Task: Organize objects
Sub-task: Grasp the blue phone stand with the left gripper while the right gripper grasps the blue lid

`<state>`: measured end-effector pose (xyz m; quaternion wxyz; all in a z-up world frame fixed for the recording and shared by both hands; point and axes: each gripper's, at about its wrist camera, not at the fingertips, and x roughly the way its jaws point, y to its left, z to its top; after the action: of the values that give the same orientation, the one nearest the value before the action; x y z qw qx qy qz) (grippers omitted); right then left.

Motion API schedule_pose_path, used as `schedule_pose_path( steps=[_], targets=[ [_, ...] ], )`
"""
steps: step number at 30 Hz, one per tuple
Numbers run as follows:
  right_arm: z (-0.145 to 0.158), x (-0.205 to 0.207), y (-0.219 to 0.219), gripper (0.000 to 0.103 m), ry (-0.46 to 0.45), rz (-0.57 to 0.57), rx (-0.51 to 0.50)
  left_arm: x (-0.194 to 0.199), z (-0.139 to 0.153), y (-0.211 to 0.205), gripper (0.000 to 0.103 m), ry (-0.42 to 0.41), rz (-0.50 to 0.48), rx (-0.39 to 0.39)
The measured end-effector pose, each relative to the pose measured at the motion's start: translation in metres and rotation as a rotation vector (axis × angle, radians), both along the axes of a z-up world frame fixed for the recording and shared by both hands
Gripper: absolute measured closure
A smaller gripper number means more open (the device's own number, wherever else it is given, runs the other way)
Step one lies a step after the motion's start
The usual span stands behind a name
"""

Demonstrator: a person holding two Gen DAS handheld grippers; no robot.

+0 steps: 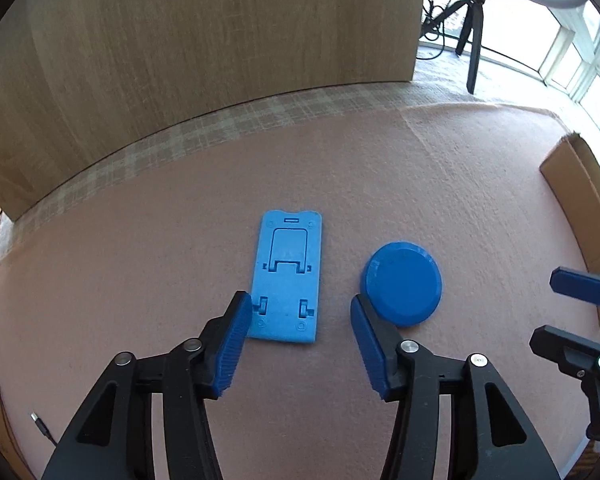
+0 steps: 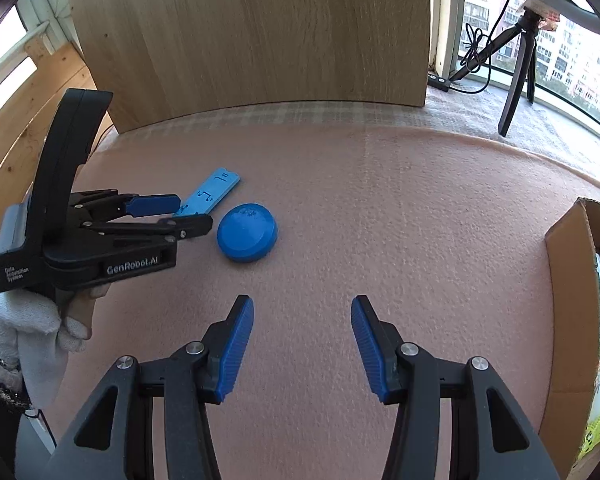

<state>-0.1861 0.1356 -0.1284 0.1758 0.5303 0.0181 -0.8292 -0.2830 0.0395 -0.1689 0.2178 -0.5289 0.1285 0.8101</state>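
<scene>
A flat light-blue phone stand (image 1: 286, 276) lies on the pink mat, and a dark-blue round lid (image 1: 404, 284) rests just to its right. My left gripper (image 1: 300, 304) hovers open over the stand's near end; one pad is at the stand's left edge and the other sits between stand and lid, neither pressing on anything. The right wrist view shows the same stand (image 2: 210, 196), the lid (image 2: 247, 232) and the left gripper (image 2: 194, 213), held in a white-gloved hand. My right gripper (image 2: 302, 304) stands open above bare mat, nothing between its fingers; it also appears at the right as the right gripper (image 1: 544, 308).
An open cardboard box (image 2: 568, 320) with bottles and packets inside stands at the mat's right edge. A wooden panel (image 2: 260, 40) walls off the back. A black tripod (image 2: 516, 80) stands at the far right. A cable plug (image 1: 40, 426) lies near left.
</scene>
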Motion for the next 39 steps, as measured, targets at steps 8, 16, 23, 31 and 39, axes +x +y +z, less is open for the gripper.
schedule_pose_path(
  steps=[8, 16, 23, 31, 39],
  targets=[
    [0.001, -0.005, -0.002, 0.056, 0.002, -0.010, 0.006, -0.009, -0.006, -0.001, 0.053, -0.002, 0.023, -0.029],
    [-0.005, -0.011, -0.021, 0.056, -0.001, 0.020, 0.014, -0.012, -0.008, -0.019, 0.062, -0.014, 0.059, -0.001],
    [-0.014, -0.024, -0.049, 0.056, 0.000, 0.072, 0.025, -0.003, -0.008, -0.047, 0.063, -0.032, 0.122, 0.026],
    [-0.031, -0.042, -0.085, 0.052, 0.000, 0.128, 0.080, 0.016, -0.008, -0.066, 0.063, -0.009, 0.198, 0.067],
    [-0.040, -0.055, -0.091, 0.051, -0.011, 0.150, 0.161, 0.029, -0.006, -0.077, 0.063, -0.011, 0.226, 0.082]
  ],
)
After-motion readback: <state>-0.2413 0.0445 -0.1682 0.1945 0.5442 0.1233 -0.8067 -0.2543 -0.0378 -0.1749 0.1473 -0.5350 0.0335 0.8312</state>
